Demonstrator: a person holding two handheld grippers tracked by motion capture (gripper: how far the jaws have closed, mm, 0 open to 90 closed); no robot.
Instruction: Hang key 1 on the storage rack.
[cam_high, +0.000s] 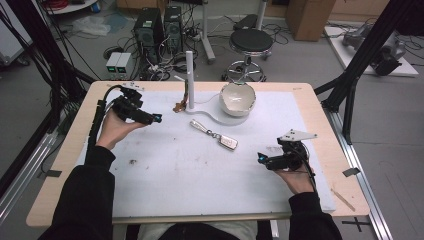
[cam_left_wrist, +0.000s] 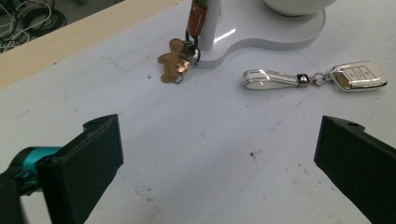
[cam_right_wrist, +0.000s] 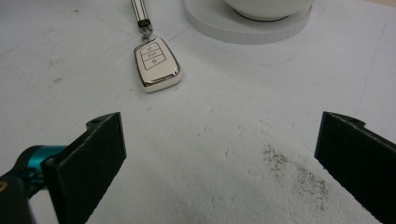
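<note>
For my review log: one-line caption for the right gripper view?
Open right gripper above the white mat, facing a car key fob.

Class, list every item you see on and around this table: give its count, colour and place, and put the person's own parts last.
Car key: one, white and silver, middle of the table, strap attached.
Stand: one, white, upright post on a flat base, far middle.
Bowl: one, white, on the stand's base.
Keyring charm: one, brown, figure-shaped, lying at the post's foot.
Table: one, wooden edge, white sheet on top.
Stool: one, black, on the floor beyond the table.
Computer towers: two, black, on the floor beyond.
Left gripper: one, black, jaws open, far left.
Right gripper: one, black, jaws open, near right.
Sleeves: two, black, near edge.
</note>
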